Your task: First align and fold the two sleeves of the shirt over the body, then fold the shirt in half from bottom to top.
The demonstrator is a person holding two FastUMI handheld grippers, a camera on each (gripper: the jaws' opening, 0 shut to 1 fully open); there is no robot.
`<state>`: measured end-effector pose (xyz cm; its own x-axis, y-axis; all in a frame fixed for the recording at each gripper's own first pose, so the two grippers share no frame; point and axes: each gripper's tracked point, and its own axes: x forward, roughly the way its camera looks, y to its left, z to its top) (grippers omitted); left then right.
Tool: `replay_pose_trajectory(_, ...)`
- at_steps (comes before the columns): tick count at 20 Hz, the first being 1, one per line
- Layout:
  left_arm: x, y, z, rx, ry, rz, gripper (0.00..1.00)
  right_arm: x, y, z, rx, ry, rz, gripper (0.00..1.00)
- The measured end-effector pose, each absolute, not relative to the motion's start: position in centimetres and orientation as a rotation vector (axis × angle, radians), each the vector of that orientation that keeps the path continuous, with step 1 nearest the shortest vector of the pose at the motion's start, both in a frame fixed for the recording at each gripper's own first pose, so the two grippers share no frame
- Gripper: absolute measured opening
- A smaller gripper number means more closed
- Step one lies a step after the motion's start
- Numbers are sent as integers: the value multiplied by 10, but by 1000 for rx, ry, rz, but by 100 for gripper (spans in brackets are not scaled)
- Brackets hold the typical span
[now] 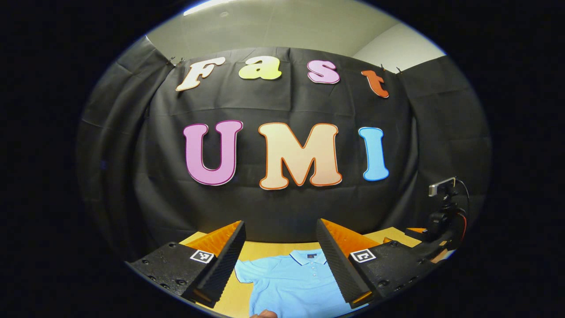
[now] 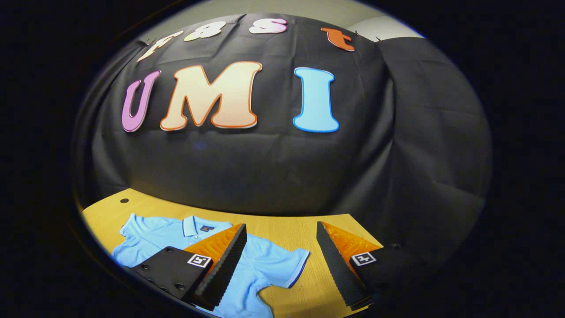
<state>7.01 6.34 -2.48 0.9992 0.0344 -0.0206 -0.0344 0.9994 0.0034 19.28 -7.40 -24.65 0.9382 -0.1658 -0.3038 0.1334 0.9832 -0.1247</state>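
still-flat shirt (image 2: 260,265), both tongs (image 1: 280,260) agape

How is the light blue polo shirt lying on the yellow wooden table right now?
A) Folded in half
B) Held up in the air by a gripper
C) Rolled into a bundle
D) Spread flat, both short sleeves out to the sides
D: the light blue polo shirt lies flat on the yellow wooden table, sleeves spread, with both the right gripper and left gripper open above it.
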Motion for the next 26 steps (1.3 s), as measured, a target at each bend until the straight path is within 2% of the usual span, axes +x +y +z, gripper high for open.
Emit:
replay_pose_trajectory(14,99,90,-75,3,139,57,96,226,-121,-390,-46,590,-270,99)
replay_pose_trajectory(20,105,97,-84,3,162,62,96,227,-131,-423,27,688,-326,100)
replay_pose_trajectory(21,106,97,-87,0,165,61,96,221,-130,-431,62,743,-333,99)
replay_pose_trajectory(23,108,97,-88,-7,167,61,96,224,-130,-429,58,733,-327,100)
replay_pose_trajectory(24,108,96,-89,-12,168,60,96,223,-126,-427,56,733,-309,93)
replay_pose_trajectory(25,108,96,-91,-16,173,60,96,225,-124,-428,54,733,-293,78)
replay_pose_trajectory(26,108,96,-92,-21,177,61,96,223,-120,-429,58,735,-280,69)
